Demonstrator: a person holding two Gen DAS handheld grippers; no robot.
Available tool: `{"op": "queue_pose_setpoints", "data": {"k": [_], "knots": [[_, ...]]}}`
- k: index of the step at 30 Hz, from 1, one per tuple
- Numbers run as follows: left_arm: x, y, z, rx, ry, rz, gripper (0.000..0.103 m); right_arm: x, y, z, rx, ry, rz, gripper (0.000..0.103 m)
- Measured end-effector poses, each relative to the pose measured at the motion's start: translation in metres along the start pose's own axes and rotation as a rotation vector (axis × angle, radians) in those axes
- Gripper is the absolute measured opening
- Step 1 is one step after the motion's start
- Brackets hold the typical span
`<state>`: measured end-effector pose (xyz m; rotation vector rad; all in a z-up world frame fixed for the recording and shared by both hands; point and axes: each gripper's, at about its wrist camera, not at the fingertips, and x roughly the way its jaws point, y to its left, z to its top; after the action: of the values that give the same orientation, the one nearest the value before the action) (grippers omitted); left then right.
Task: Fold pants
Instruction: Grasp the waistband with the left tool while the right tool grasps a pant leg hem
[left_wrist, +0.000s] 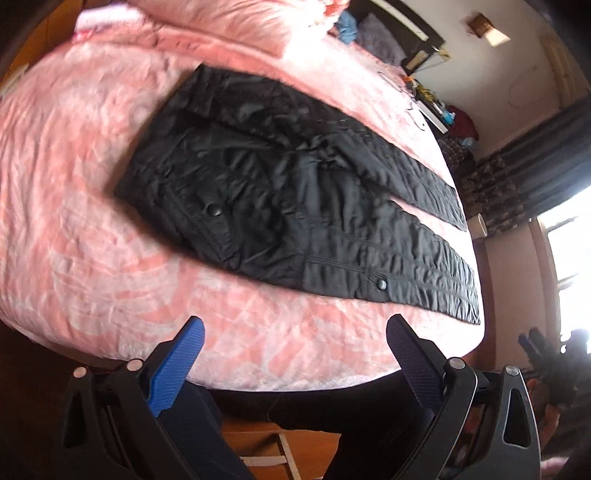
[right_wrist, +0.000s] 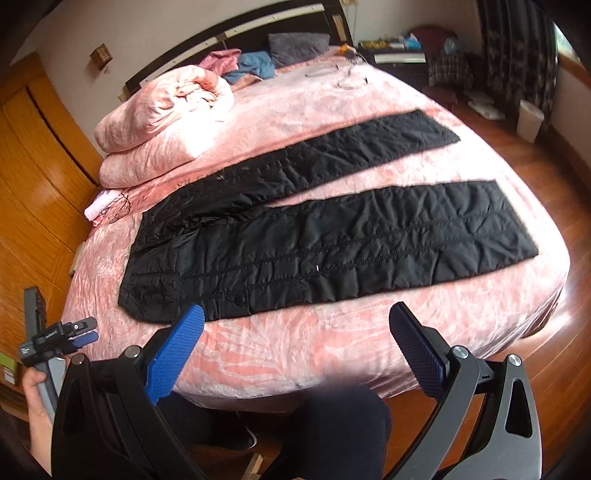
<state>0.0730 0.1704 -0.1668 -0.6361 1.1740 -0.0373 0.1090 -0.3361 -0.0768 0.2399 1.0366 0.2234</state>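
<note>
The black quilted pants (right_wrist: 325, 236) are lying flat and unfolded across the pink bedspread (right_wrist: 332, 354), legs spread apart in a V with a strip of pink showing between them. The waistband is sitting toward the left side of the bed in the right wrist view, and the two cuffs are pointing off to the right, the nearer one close to the bed's right edge. The near leg is running along close to the front edge of the mattress.

The right gripper (right_wrist: 295, 347) is hovering just off that front edge, below the pants and not touching them, fingers spread wide with nothing between them. Its left blue pad (right_wrist: 177, 354) is lining up roughly under the hip and pocket area.

The left gripper (left_wrist: 295, 354) is also hanging off the bed's near edge, clear of the pants (left_wrist: 295, 192), fingers wide apart and gripping nothing. In its view the waistband is sitting to the left and the legs are stretching away to the right.

Further out, a bundled pink duvet (right_wrist: 162, 122) is piled behind the waistband end, with pillows and clothes up by the dark headboard (right_wrist: 236, 40), and wood floor (right_wrist: 554, 177) is showing around the bed.
</note>
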Motion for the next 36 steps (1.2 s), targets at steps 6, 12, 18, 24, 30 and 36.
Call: {"op": "queue_pose_setpoints", "data": {"k": [6, 12, 18, 24, 30, 36], "knots": [[0.035, 0.109, 0.056, -0.317, 0.022, -0.134, 0.099, 0.066, -0.090, 0.005, 0.194, 0.103, 0.009, 0.100], [0.077, 0.145, 0.087, -0.414, 0.043, -0.084, 0.099, 0.095, -0.140, 0.003, 0.296, 0.105, 0.060, 0.100], [0.100, 0.142, 0.089, -0.429, 0.059, -0.048, 0.073, 0.098, -0.245, 0.011, 0.589, 0.023, 0.163, 0.100], [0.105, 0.134, 0.096, -0.383, 0.056, -0.001, 0.068, 0.095, -0.348, 0.019, 0.824, -0.102, 0.194, 0.100], [0.106, 0.126, 0.095, -0.389, 0.020, 0.056, 0.070, 0.105, -0.385, 0.015, 0.907, -0.133, 0.154, 0.100], [0.090, 0.130, 0.084, -0.472, -0.060, 0.060, 0.014, 0.120, -0.392, 0.011, 0.905, -0.110, 0.167, 0.011]]}}
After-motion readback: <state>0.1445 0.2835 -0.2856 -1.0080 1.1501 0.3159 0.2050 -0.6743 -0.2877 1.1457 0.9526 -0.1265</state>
